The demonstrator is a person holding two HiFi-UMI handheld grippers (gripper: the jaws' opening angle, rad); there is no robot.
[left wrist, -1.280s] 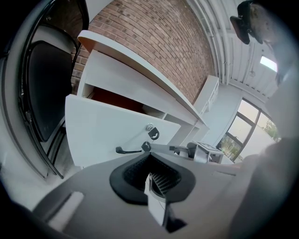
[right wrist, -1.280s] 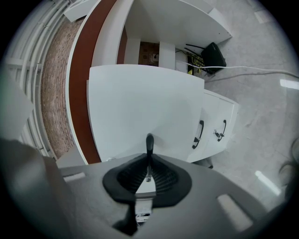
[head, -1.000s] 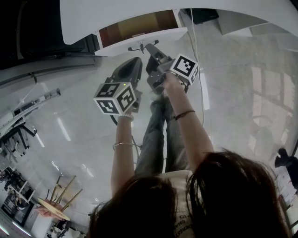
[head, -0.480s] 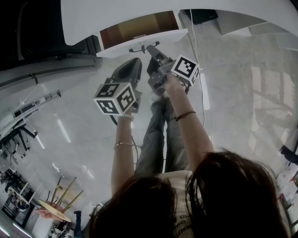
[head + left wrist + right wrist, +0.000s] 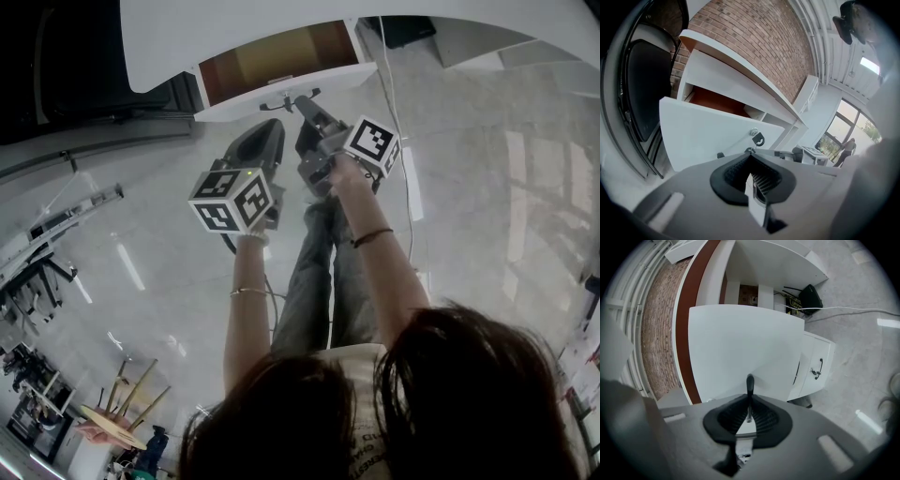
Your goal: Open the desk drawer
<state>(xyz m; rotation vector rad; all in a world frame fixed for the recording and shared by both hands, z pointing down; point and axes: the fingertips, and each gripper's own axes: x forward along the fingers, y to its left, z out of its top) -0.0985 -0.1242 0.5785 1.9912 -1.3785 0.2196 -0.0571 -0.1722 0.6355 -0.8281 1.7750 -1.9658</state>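
From above, the person's forearms reach forward over the pale floor [image 5: 469, 187], a gripper in each hand. The left gripper [image 5: 272, 129] hangs tilted down just short of the drawer [image 5: 281, 86], not touching it, with its jaws clenched together and nothing between them. Beside it and slightly farther ahead, the right gripper [image 5: 303, 101] is clamped on the handle [image 5: 750, 382], a thin dark bar that sticks up out of its pinched pads. The handle sits on the drawer's white front. The drawer is pulled partway out from under the white desk [image 5: 281, 23], so its brown inside shows from above. In the right gripper view a low white cabinet [image 5: 816, 364] stands on the floor to the right of the drawer, with a black box [image 5: 811, 296] and cables farther back. In the left gripper view a black chair [image 5: 642, 93] stands left of the drawer, and behind the desk rises a brick wall [image 5: 759, 37].
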